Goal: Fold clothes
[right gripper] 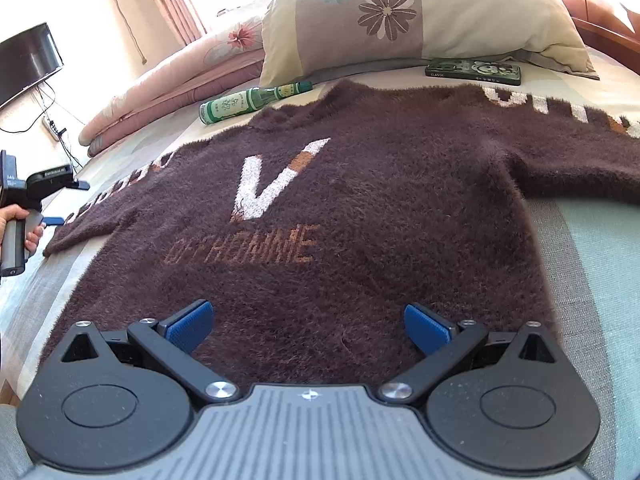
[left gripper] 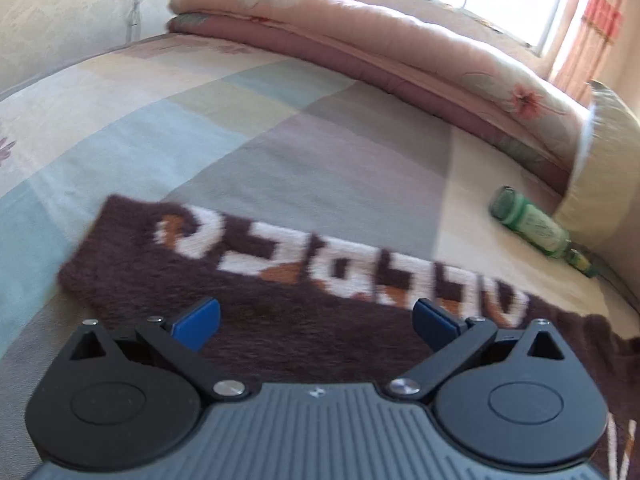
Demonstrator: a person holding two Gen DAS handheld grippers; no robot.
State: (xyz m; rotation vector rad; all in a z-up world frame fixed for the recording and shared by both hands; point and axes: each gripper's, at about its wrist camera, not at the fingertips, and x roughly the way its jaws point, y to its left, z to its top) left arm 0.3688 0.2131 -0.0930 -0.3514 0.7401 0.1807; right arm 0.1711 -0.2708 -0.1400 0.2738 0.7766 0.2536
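Observation:
A fuzzy dark brown sweater [right gripper: 360, 184] with a white V and orange lettering lies flat on the bed, both sleeves spread out. My right gripper [right gripper: 308, 326] is open and empty, just above the sweater's lower hem. My left gripper [left gripper: 316, 324] is open and empty above the sweater's left sleeve [left gripper: 260, 264], which carries white and orange letters. The left gripper also shows in the right wrist view [right gripper: 60, 204], held by a hand beside that sleeve's cuff.
A green glass bottle [right gripper: 252, 100] lies on the bed near the collar, also in the left wrist view [left gripper: 536, 226]. A dark phone or case [right gripper: 474, 70] lies by the floral pillow [right gripper: 400, 12]. A folded pink quilt [left gripper: 380, 52] runs along the bed's far side.

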